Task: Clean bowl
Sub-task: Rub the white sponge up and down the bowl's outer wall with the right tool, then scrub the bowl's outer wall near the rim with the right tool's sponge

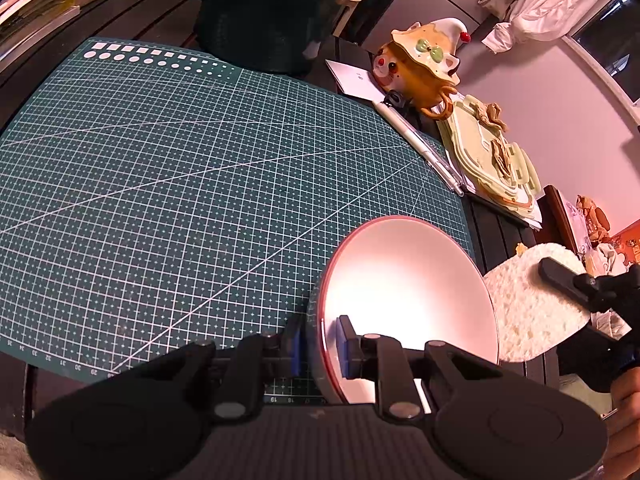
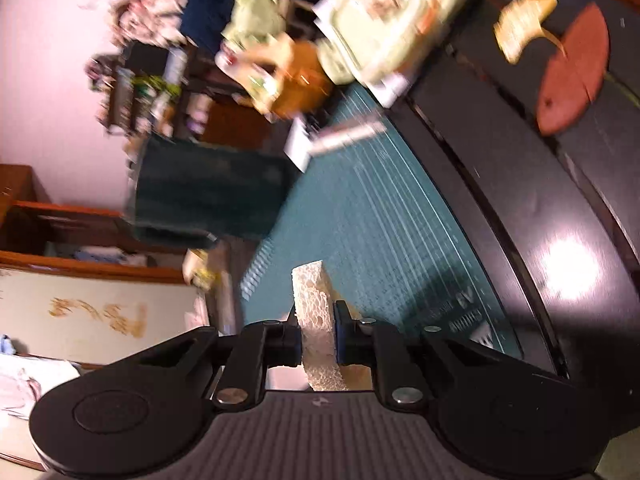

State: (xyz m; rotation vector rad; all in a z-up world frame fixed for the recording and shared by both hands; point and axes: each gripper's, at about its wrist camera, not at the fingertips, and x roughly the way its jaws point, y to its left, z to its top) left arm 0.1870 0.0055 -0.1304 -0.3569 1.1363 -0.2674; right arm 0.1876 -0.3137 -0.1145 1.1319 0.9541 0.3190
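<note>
the left gripper (image 1: 320, 344) is closed on the rim of the bowl (image 1: 408, 300), one blue pad on the outside wall and the other on the inside. the bowl is tipped up on its edge over the near right corner of the green mat (image 1: 200, 180), its pale inside facing right and its rim showing a thin red line. just beside the bowl's open face, to the right, is the sponge (image 1: 536, 300), pale and porous; from the left wrist view it looks very close to the rim, though i cannot tell whether they touch.

the right gripper (image 2: 318, 336) is clamped on that sponge (image 2: 316, 312), which stands on edge between the two pads and sticks out past them. in the left wrist view one black finger (image 1: 560, 276) of this gripper lies across the sponge's face. the right wrist view is blurred and rolled sideways.

the mat lies on a dark table (image 1: 504, 236). beyond the mat's far edge stands a dark green mug (image 1: 260, 16). to the right of the mat are a white pen (image 1: 420, 140), an orange cat figure (image 1: 424, 64) with a cream hat, and a stack of pale green cards (image 1: 492, 160).
</note>
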